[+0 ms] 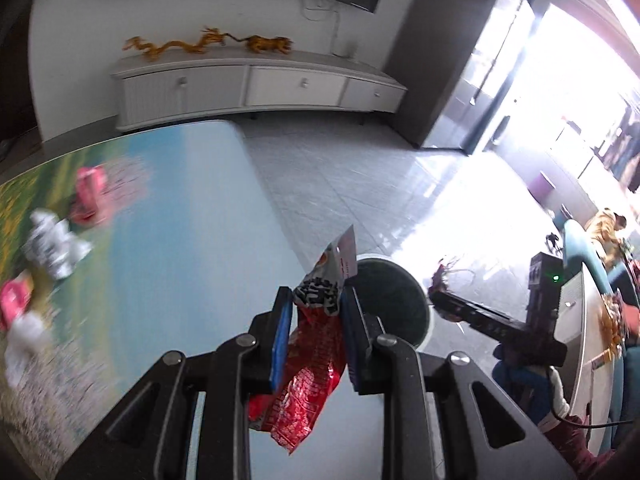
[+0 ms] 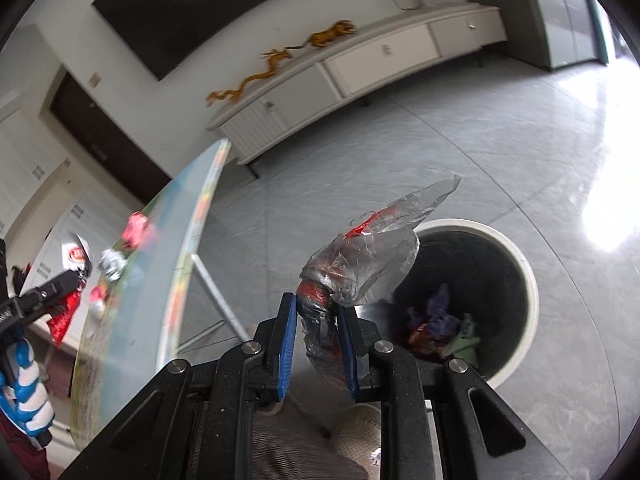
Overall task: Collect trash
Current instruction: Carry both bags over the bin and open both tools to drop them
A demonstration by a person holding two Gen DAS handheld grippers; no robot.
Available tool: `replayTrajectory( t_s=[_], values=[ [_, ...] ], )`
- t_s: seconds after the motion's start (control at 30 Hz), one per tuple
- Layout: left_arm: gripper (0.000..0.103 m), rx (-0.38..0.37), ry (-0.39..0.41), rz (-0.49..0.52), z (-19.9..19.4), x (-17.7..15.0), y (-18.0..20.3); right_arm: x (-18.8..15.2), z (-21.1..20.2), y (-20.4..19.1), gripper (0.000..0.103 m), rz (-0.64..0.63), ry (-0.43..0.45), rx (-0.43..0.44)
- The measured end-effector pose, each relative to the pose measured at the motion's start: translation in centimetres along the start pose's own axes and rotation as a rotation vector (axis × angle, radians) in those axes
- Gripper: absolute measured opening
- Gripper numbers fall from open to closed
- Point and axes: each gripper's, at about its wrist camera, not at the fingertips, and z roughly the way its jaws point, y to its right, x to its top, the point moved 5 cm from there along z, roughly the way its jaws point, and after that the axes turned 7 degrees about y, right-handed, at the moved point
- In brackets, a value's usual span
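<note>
Now both hands are carrying trash.
Left hand-held gripper (image 1: 316,316) is pinching a red snack wrapper (image 1: 308,364) over the worktop (image 1: 192,240) edge; right hand-held gripper (image 2: 318,320) is clamping a crumpled clear plastic bag (image 2: 360,264) beside the bin (image 2: 524,280).

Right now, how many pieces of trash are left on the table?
4, though blur may hide more: a pink wrapper farthest along the table, a crumpled silver wrapper nearer, another pink wrapper by the left edge, and white crumpled paper beside it.
</note>
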Motion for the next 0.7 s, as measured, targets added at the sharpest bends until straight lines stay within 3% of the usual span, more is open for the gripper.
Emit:
replayTrajectory(
  t_s=[0.17, 0.3, 0.4, 0.43, 0.5, 0.53, 0.7],
  values=[
    [0.023, -0.077, -0.059, 0.046, 5.7, 1.6, 4.3, 0.7, 0.9, 3.0, 0.022, 0.039, -0.015, -0.054],
    [0.024, -0.145, -0.108, 0.021, 10.0, 2.3, 7.1, 1.0, 1.7, 4.8, 0.023, 0.051, -0.037, -0.09],
    [0.026, -0.198, -0.138, -0.017, 12.8, 2.7, 9.0, 1.2, 2.2, 5.5, 0.034, 0.056, -0.049, -0.113],
    [0.028, -0.212, -0.147, -0.024, 13.6, 2.8, 9.6, 1.2, 2.3, 5.9, 0.041, 0.06, -0.052, -0.124],
    [0.046, -0.233, -0.169, -0.03, 15.1, 2.9, 10.5, 1.2, 2.4, 6.4, 0.044, 0.07, -0.053, -0.145],
    [0.049, -0.243, -0.176, -0.034, 15.7, 3.0, 10.9, 1.2, 2.4, 6.7, 0.045, 0.078, -0.053, -0.154],
    [0.05, -0.261, -0.196, -0.043, 16.8, 3.3, 11.7, 0.8, 1.7, 7.8, 0.046, 0.109, -0.052, -0.187]
  ],
)
